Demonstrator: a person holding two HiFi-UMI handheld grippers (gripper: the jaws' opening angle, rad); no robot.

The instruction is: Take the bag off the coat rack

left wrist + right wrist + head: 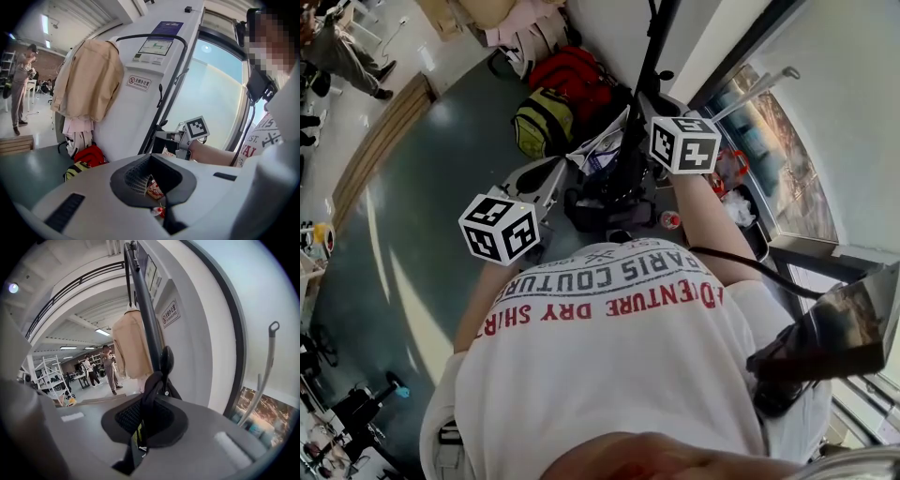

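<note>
A black bag strap (151, 389) is looped over a knobbed peg (166, 361) on the black coat rack pole (143, 305). My right gripper (146, 405) is shut on that strap just below the peg. From the head view, the dark bag (602, 202) hangs by the pole (649, 66), under my right gripper (645, 157). My left gripper (561, 176) is to the bag's left, by its light upper edge. In the left gripper view my left gripper (153, 182) shows a gap between its jaws, with colourful packets beyond it. The right gripper's marker cube (197, 127) is by the rack pole (161, 110).
A beige jacket (86, 79) hangs on the rack's far side. A red bag (577, 75) and a yellow-green bag (544, 120) lie on the floor at the rack's foot. A window wall (787, 159) runs along the right. People (110, 366) stand further back in the room.
</note>
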